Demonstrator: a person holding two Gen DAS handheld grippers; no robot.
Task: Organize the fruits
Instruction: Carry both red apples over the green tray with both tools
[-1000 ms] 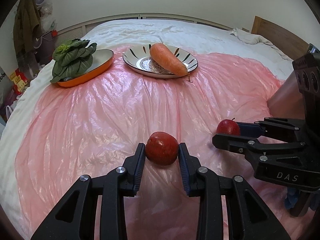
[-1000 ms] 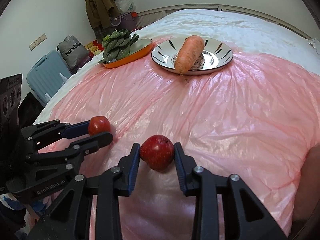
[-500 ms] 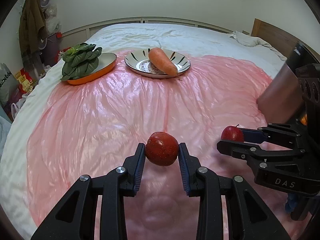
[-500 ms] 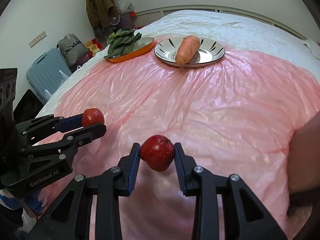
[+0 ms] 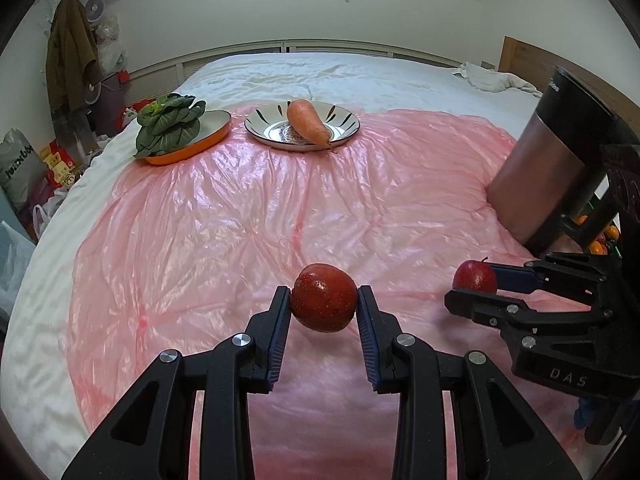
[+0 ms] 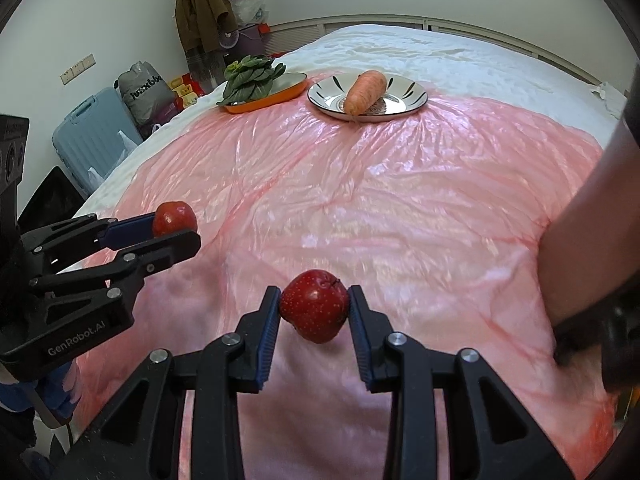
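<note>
Two grippers each carry a red apple above the pink sheet spread on the bed. The left gripper points forward and down, its fingers clamped on the left apple from both sides, the fruit clear of the sheet. The right gripper is tilted the same way and grips the right apple, stem end up, likewise off the surface. In the left view the right gripper shows at the right edge, level with the left and well apart from it; a bare forearm rises behind it. In the right view the left gripper reaches in from the left edge, its apple pinched at the fingertips.

Between the grippers and the far dishes the sheet lies open and wrinkled, with nothing on it. At the far end a white plate with dark strokes holds a carrot lying across it, its tip over the near rim. Just beside it, to the left, an orange dish holds leafy greens heaped on its left part. The sheet's left edge runs close to the bed's side, beyond which stand a blue suitcase and bags. Something orange, perhaps more fruit, shows dimly behind the right gripper.
</note>
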